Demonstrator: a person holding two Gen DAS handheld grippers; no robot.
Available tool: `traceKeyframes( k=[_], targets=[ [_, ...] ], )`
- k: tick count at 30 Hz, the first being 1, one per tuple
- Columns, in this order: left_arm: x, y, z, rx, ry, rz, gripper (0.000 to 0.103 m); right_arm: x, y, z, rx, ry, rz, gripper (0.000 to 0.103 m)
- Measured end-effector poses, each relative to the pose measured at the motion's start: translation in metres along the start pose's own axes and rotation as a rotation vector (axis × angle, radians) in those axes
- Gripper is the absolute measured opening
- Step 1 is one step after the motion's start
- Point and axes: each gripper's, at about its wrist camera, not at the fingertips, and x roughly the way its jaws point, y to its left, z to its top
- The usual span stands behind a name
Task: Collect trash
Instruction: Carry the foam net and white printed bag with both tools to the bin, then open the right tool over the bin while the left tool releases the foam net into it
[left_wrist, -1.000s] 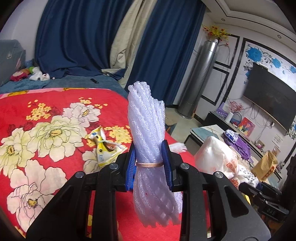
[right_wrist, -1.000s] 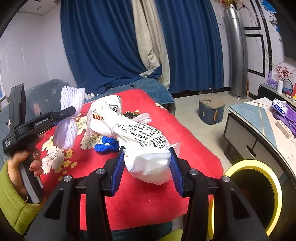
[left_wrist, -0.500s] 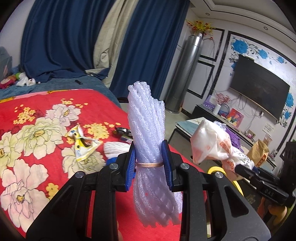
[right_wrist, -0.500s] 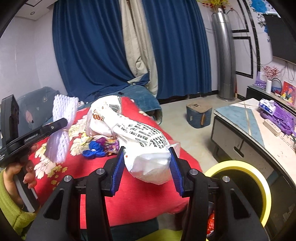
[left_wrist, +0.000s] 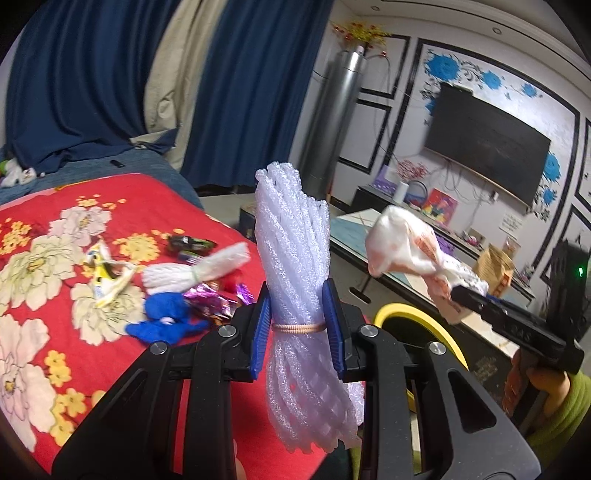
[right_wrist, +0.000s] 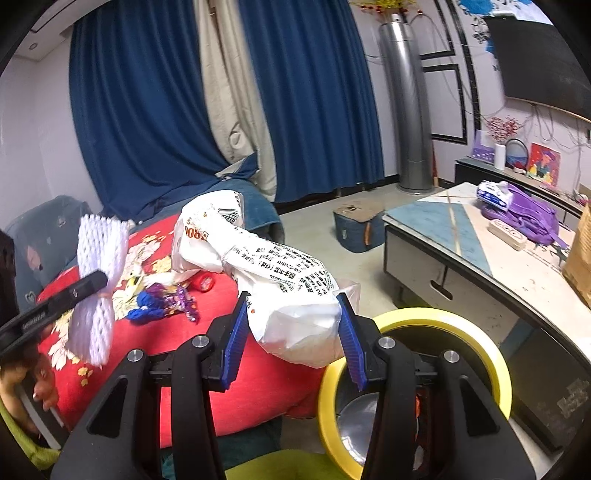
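While the left gripper (left_wrist: 297, 328) clamps an upright foam net (left_wrist: 295, 258) (banded at the pads), the right gripper (right_wrist: 291, 336) pinches a printed bag (right_wrist: 273, 273) above the bed's (right_wrist: 258, 380) edge, beside the yellow-rimmed bin (right_wrist: 476, 332).
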Motion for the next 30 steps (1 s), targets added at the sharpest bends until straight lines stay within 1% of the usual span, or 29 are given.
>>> traceKeyframes(
  k=[9,19,30],
  targets=[
    [0.011,-0.023,-0.008,0.038,0.029,-0.034,0.021,-0.009,-0.025,-0.004,0.042,-0.013,-0.053,0.044],
    [0.032,-0.055,-0.02,0.09,0.072,-0.104,0.021,-0.015,-0.053,-0.013,0.091,-0.011,-0.117,0.044],
    [0.064,-0.097,-0.034,0.166,0.14,-0.188,0.021,-0.014,-0.094,-0.036,0.178,0.047,-0.22,0.044]
  ],
)
